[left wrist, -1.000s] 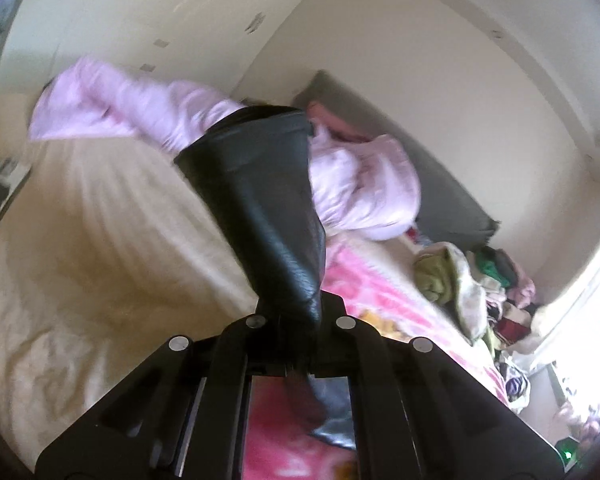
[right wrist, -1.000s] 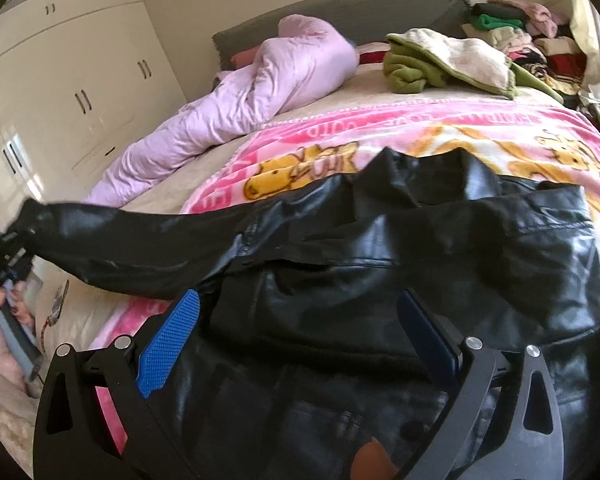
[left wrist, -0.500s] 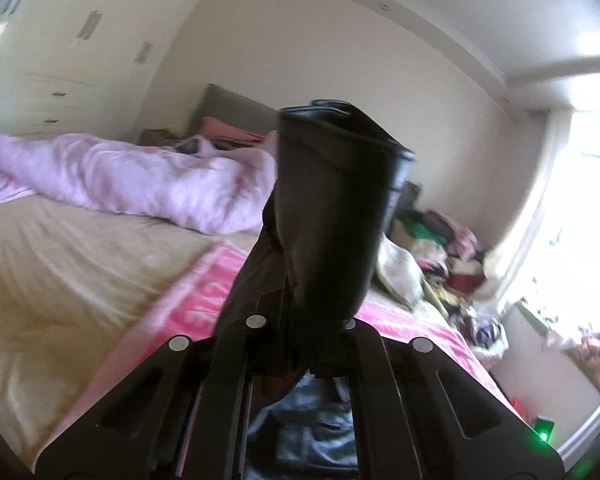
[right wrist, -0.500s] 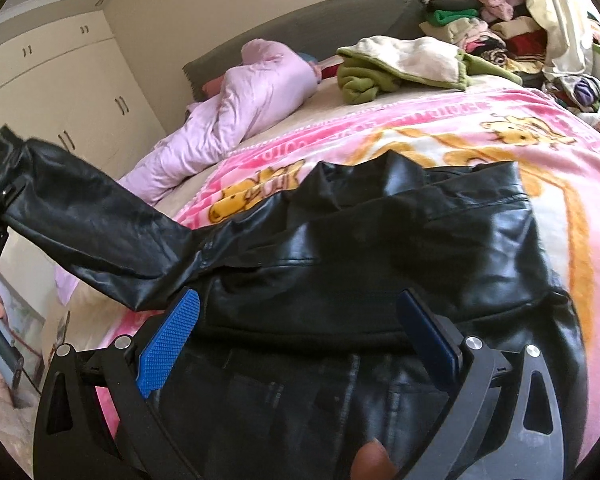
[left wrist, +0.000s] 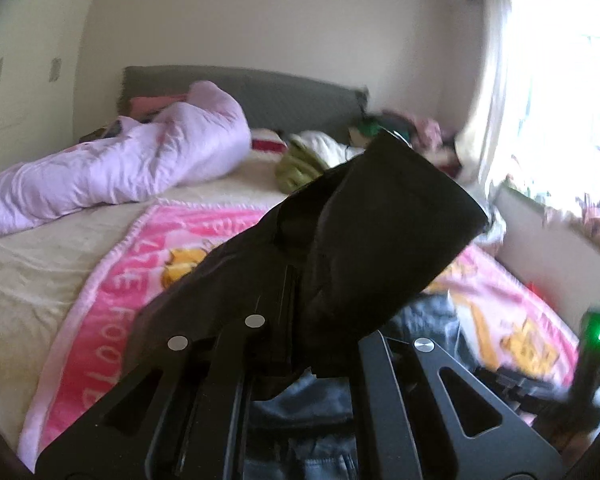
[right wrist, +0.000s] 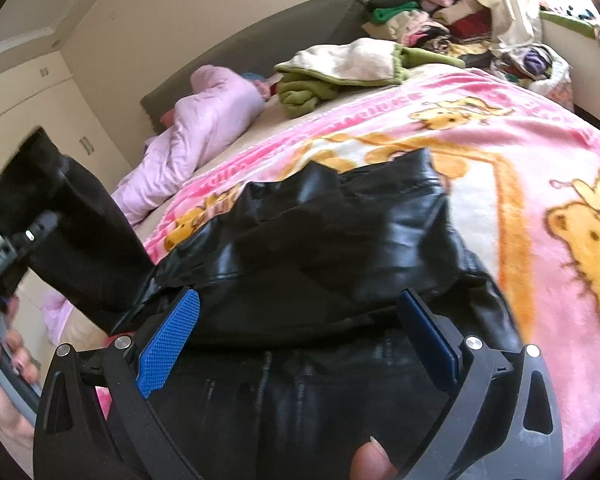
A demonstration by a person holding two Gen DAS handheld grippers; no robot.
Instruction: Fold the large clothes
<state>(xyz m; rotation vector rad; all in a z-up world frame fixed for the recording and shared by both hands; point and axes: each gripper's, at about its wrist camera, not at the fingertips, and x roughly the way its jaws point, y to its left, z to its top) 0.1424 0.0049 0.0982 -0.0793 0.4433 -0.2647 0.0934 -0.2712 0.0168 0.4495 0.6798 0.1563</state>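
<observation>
A bed [right wrist: 380, 128] is seen, spread with one pink blanket [right wrist: 540, 168] printed with yellow bears; beyond it lie one lilac duvet [right wrist: 204, 128], one green-and-cream bundle [right wrist: 340, 76] and a heap of clothes [right wrist: 432, 20] by the grey headboard [right wrist: 260, 44]. White cupboards [right wrist: 28, 96] stand at the left wall, and a bright window [left wrist: 560, 100] is seen in the left wrist view.

One black jacket [right wrist: 340, 248] is laid on the blanket. Two claws are counted. The right claw [right wrist: 296, 340] is held wide over the jacket's body — nothing is pressed between its blue pads [right wrist: 168, 340]. The left claw [left wrist: 296, 360] is clamped on the jacket's sleeve [left wrist: 380, 240], which is lifted clear of the bed — its cuff stands up ahead of the claw, toward the headboard. In the right wrist view a hand [right wrist: 4, 384] is seen on that claw's grip.
</observation>
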